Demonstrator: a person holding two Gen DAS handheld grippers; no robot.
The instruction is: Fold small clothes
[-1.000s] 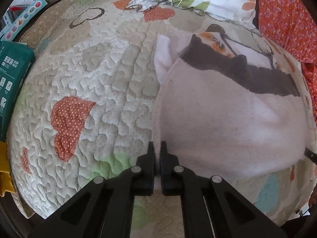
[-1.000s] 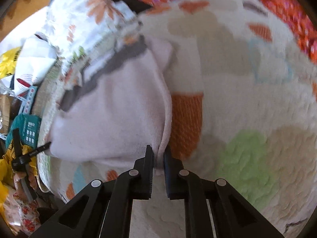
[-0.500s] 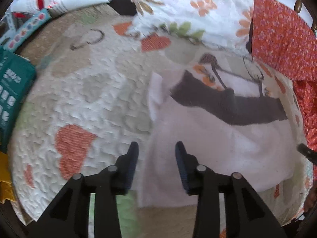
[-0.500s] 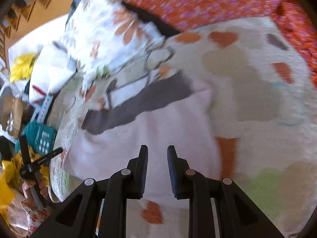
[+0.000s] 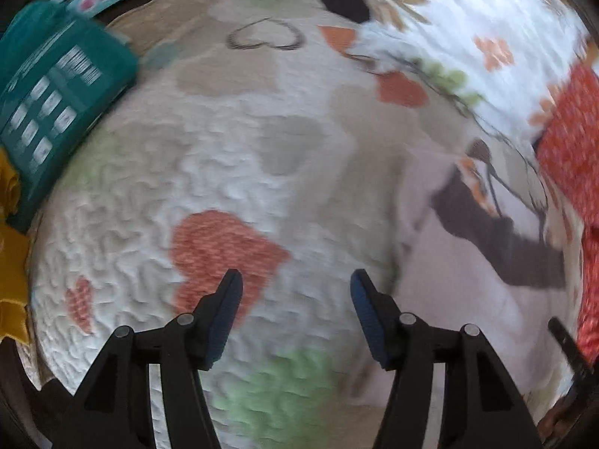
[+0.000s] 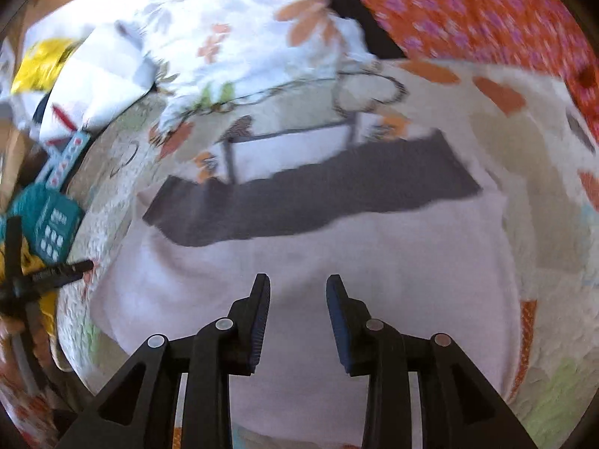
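A small pale pink garment (image 6: 337,254) with a dark grey band (image 6: 310,194) across its far edge lies flat on the quilted bed cover (image 5: 232,172). In the left wrist view the garment (image 5: 460,292) lies to the right. My left gripper (image 5: 295,280) is open and empty above the bare quilt, left of the garment. My right gripper (image 6: 297,284) is open and empty, hovering over the near half of the garment.
A teal package (image 5: 56,89) lies at the quilt's left edge, with yellow fabric (image 5: 11,232) below it. A floral white pillow (image 6: 239,37) and an orange patterned cloth (image 6: 468,11) lie beyond the garment. The other gripper (image 6: 22,273) shows at far left.
Both grippers let go of the garment's edge and opened. The garment now lies flat. The left gripper swung left off the garment; the right one rose above it.
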